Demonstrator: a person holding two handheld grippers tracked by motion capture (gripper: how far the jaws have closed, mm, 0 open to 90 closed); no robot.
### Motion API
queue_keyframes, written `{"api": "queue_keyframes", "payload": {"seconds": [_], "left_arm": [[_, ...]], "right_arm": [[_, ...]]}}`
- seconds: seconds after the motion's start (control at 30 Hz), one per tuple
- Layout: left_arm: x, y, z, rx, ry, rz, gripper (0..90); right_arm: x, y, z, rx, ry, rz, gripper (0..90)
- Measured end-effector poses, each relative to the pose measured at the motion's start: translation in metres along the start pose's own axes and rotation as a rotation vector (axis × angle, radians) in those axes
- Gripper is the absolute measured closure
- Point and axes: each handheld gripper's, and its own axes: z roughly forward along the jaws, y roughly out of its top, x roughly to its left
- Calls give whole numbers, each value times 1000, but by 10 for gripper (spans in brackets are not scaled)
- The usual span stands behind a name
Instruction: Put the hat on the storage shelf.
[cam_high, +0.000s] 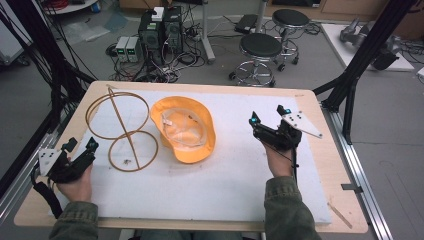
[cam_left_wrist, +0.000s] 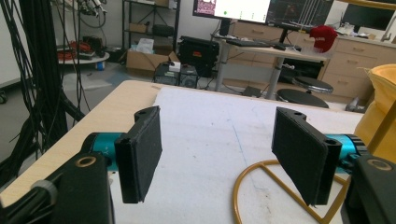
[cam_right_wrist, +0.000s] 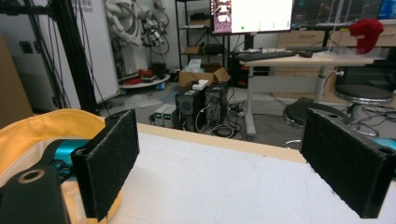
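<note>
A yellow bucket hat (cam_high: 184, 129) lies upside down near the middle of the white mat, its pale lining facing up. Left of it stands a gold wire hat stand (cam_high: 121, 129) with two rings and a slanted rod. My left gripper (cam_high: 80, 145) is held open near the table's left edge, just left of the stand's lower ring (cam_left_wrist: 266, 186); nothing is between its pads (cam_left_wrist: 140, 158). My right gripper (cam_high: 267, 116) is open to the right of the hat, empty, with the hat's brim (cam_right_wrist: 42, 130) at the left of the right gripper view.
The wooden table (cam_high: 330, 165) is covered by a white mat (cam_high: 215, 175). Beyond the far edge are computer towers (cam_high: 160, 30), tangled cables and two black stools (cam_high: 260, 50). Black frame posts (cam_high: 360, 55) stand at both sides.
</note>
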Motion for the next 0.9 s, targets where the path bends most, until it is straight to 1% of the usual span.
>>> {"api": "queue_keyframes", "payload": {"seconds": [0.03, 0.1, 0.17, 0.2, 0.27, 0.33, 0.4, 0.43, 0.5, 0.53, 0.57, 0.6, 0.63, 0.73, 0.8, 0.9], "left_arm": [[0, 0, 0, -2, 3, -1, 333], [1, 0, -1, -4, 6, -7, 333], [2, 0, -1, -6, 7, -4, 333], [2, 0, -1, -7, 9, -4, 333], [2, 0, -1, -8, 9, -7, 333], [2, 0, -2, -10, 8, -8, 333], [2, 0, -2, -9, 5, -6, 333], [2, 0, -2, -9, 4, -7, 333], [1, 0, -2, -7, 2, -10, 333], [1, 0, -2, -7, 1, -10, 333], [1, 0, -2, -7, 1, -9, 333], [1, 0, -2, -7, 0, -10, 333], [1, 0, -2, -7, 1, -10, 333], [1, 0, -2, -10, 2, -10, 333], [2, 0, -2, -11, 3, -15, 333], [2, 0, -2, -7, 4, -17, 333]], "right_arm": [[3, 1, 3, 5, 10, -2, 108], [8, 3, 10, 12, 21, -24, 108], [10, 4, 12, 13, 27, -29, 108], [15, 7, 19, 12, 41, -31, 108], [16, 8, 22, 15, 43, -35, 108], [22, 10, 28, 21, 51, -34, 108], [29, 13, 36, 30, 61, -57, 108], [29, 13, 36, 30, 61, -57, 108], [32, 15, 42, 34, 71, -64, 108], [34, 15, 44, 30, 76, -62, 108], [36, 15, 51, 35, 80, -55, 108], [36, 15, 51, 35, 80, -55, 108], [38, 14, 59, 39, 87, -43, 108], [42, 10, 71, 59, 94, -23, 108], [46, 9, 79, 65, 98, -27, 108], [52, 11, 89, 85, 115, -18, 109]]}}
